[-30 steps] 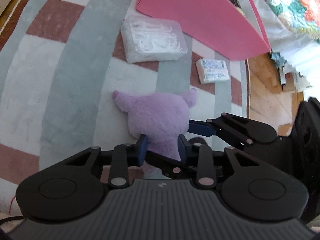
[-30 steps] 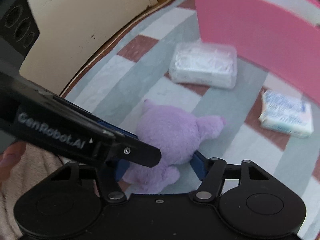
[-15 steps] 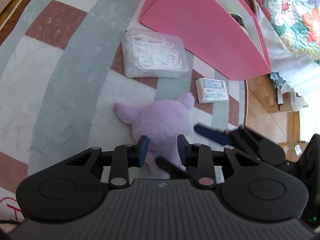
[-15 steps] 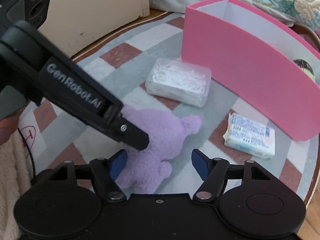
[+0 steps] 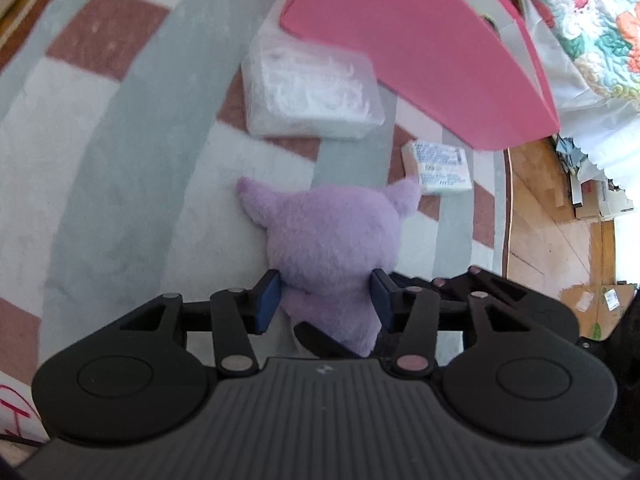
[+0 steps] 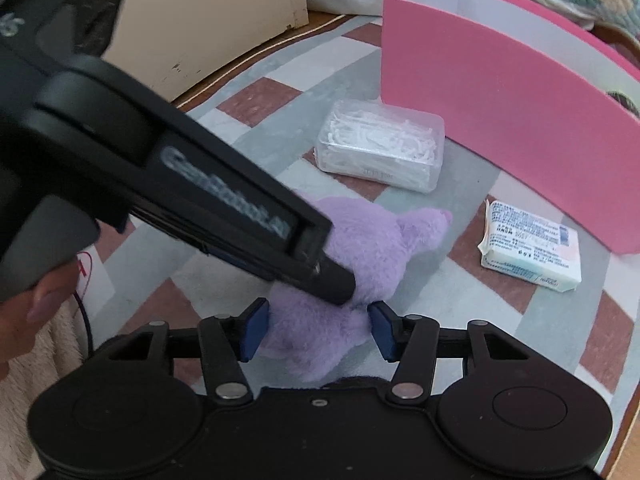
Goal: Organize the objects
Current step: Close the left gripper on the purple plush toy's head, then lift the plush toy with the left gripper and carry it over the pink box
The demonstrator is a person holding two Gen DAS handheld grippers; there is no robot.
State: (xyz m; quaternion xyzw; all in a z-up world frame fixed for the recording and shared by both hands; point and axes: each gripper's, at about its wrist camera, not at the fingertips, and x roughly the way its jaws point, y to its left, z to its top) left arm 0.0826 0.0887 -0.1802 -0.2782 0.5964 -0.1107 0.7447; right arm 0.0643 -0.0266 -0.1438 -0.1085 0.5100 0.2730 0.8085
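A purple plush toy point(image 5: 332, 232) point(image 6: 372, 240) lies on the striped rug. My left gripper point(image 5: 326, 300) straddles its body; the jaws are opening and the blue pads sit at the fur's edges without squeezing it. My right gripper point(image 6: 318, 330) is closing on the toy's lower part, and both its pads press the fur. In the right wrist view, one of the left gripper's fingers point(image 6: 240, 208) lies across the toy's top. The right gripper's fingers point(image 5: 460, 292) show beside and under the toy in the left wrist view.
Beyond the toy are a clear plastic box of white pieces point(image 5: 312, 92) point(image 6: 380, 148) and a white printed packet point(image 5: 440, 166) point(image 6: 532, 248). An open pink box point(image 5: 420, 60) point(image 6: 500, 120) stands behind them. Wooden floor point(image 5: 552, 232) and a quilted bed point(image 5: 592, 20) are at right. A hand point(image 6: 36, 300) is at left.
The left jaws have spread from a narrow gap to flank the toy's body. The right jaws have narrowed onto the toy. The left gripper's finger has come down across the toy.
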